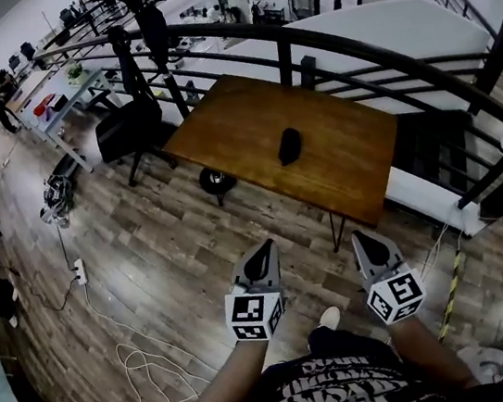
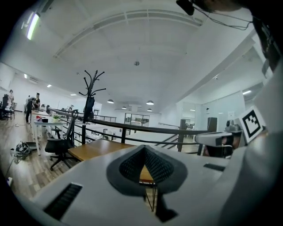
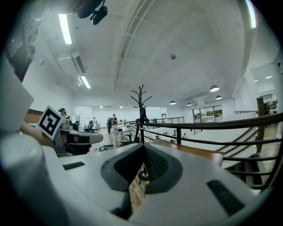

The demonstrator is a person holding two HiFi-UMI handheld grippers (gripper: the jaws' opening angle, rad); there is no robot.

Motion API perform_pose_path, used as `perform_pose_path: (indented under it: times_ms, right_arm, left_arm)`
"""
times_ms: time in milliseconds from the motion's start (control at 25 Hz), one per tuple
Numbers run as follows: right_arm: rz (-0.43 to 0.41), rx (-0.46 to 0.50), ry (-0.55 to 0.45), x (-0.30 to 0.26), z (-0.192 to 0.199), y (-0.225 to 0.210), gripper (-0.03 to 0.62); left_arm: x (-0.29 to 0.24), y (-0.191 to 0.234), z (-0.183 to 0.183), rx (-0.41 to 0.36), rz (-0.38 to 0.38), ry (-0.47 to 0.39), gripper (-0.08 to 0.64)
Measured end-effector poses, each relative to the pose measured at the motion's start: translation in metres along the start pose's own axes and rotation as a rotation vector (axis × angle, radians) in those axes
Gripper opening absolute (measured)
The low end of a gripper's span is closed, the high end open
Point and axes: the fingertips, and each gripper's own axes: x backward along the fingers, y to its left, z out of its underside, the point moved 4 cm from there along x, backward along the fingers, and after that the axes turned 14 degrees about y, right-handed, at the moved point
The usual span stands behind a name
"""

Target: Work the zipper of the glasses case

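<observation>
A rectangular brown wooden table (image 1: 250, 130) fills mid-frame in the head view. At lower centre, the grey left gripper (image 1: 264, 252) and grey right gripper (image 1: 364, 242) point forward side by side, jaws pressed together on nothing. The small black oval glasses case (image 1: 290, 145) lies mid-table, well apart from them, its zipper too small to discern.

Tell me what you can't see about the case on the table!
1. Case, head view: too small and dark to show its zipper, or whether it is open.
2. Case, gripper views: not seen past the left gripper or right gripper.
3. Table, head view: the top hides most legs.
</observation>
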Motion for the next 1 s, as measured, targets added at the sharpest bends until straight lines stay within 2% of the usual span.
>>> perform_pose_path:
  times_ms: [360, 720, 1000]
  right_arm:
    - [-0.087, 0.014, -0.026, -0.037, -0.033, -0.098, -0.002]
    - [-0.106, -0.020, -0.038, -0.093, -0.043, -0.139, -0.002]
    - [-0.095, 0.000, 0.014, -0.142, -0.039, -0.157, -0.002]
  left_arm:
    - [-0.081, -0.025, -0.051, 0.014, -0.067, -0.009, -0.002]
    - [-0.131, 0.006, -0.068, -0.002, -0.113, -0.002, -0.002]
    - [-0.191, 0.036, -0.069, 0.033, -0.071, 0.012, -0.002]
